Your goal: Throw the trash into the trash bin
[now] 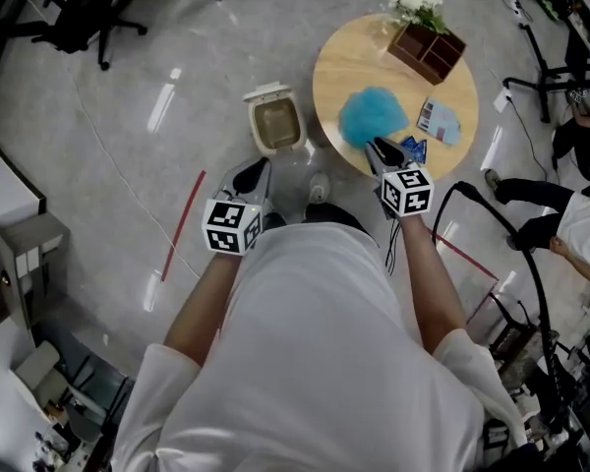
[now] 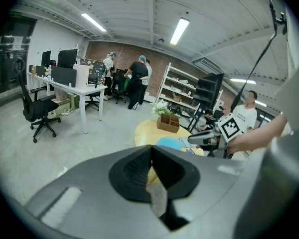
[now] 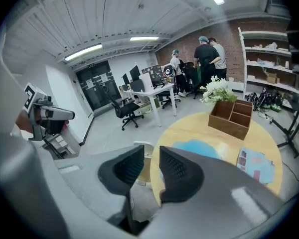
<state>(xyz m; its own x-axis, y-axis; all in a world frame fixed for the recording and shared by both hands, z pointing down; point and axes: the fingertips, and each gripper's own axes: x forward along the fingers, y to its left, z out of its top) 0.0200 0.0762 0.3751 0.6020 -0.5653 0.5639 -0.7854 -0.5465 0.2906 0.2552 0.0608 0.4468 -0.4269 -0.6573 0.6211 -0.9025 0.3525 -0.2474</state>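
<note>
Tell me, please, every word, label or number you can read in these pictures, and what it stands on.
No text is legible in any view.
Left marker cube, right marker cube: black-and-white square patterns only, no letters.
Pale blue printed packet and dark blue packets on the round table: print too small.
Papers on the glass door: blurred.

A pale grey polished floor (image 1: 128,87) shows glossy streaks of reflected light and a thin red tape line (image 1: 184,224). A round light-wood table (image 1: 346,62) stands on it, well apart from a black wheeled office chair (image 1: 84,13). Further off are a white desk (image 2: 72,87), a red brick back wall (image 2: 97,49), white open shelving (image 2: 182,86), dark glass doors (image 3: 95,86) and long ceiling tube lights (image 2: 181,30).
</note>
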